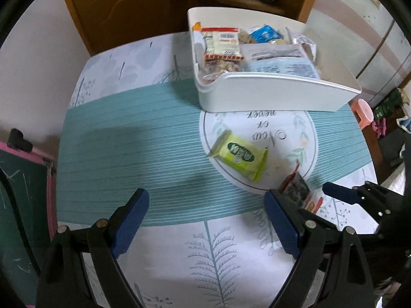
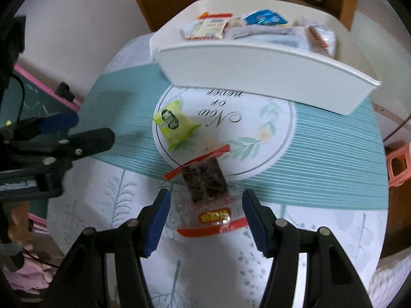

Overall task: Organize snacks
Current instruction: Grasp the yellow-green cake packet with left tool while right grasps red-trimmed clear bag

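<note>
Our right gripper (image 2: 206, 218) straddles the light, crinkly red-edged snack packet (image 2: 205, 187), unpinched; we'd take its flat middle. Left gripper (image 1: 205, 224), nine o'clock, gapes empty.

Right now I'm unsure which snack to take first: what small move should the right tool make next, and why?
Probably lower the right tool a little further and close on the clear red-edged snack packet. The packet lies flat on the tablecloth between its open fingers, not yet gripped, while the white bin already holds the other snacks.
</note>
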A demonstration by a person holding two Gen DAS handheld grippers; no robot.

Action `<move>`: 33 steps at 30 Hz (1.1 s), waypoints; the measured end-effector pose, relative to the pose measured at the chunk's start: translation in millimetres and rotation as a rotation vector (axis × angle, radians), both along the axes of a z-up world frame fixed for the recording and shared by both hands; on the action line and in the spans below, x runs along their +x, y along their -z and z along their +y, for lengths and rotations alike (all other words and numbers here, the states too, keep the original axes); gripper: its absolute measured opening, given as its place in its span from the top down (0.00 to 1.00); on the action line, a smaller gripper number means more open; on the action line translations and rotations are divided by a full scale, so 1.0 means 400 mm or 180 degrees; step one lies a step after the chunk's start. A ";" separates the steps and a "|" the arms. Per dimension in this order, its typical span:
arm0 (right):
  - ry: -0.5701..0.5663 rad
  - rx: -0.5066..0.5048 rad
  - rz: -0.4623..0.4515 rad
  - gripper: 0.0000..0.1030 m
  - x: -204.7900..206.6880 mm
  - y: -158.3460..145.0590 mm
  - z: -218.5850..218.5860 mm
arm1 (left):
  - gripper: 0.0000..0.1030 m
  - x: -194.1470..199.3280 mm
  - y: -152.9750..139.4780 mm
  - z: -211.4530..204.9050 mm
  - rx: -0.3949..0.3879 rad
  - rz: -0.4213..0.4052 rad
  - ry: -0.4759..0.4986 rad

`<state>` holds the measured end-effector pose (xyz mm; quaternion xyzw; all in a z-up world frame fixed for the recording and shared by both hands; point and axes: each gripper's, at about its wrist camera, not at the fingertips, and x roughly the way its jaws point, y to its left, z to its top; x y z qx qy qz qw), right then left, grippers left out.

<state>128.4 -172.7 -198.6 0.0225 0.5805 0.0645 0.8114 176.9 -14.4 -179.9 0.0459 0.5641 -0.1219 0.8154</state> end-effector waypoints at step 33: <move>0.0352 -0.0108 -0.0041 0.57 0.047 0.080 -0.084 | 0.36 0.155 0.192 -0.130 -0.0101 0.0635 -0.1234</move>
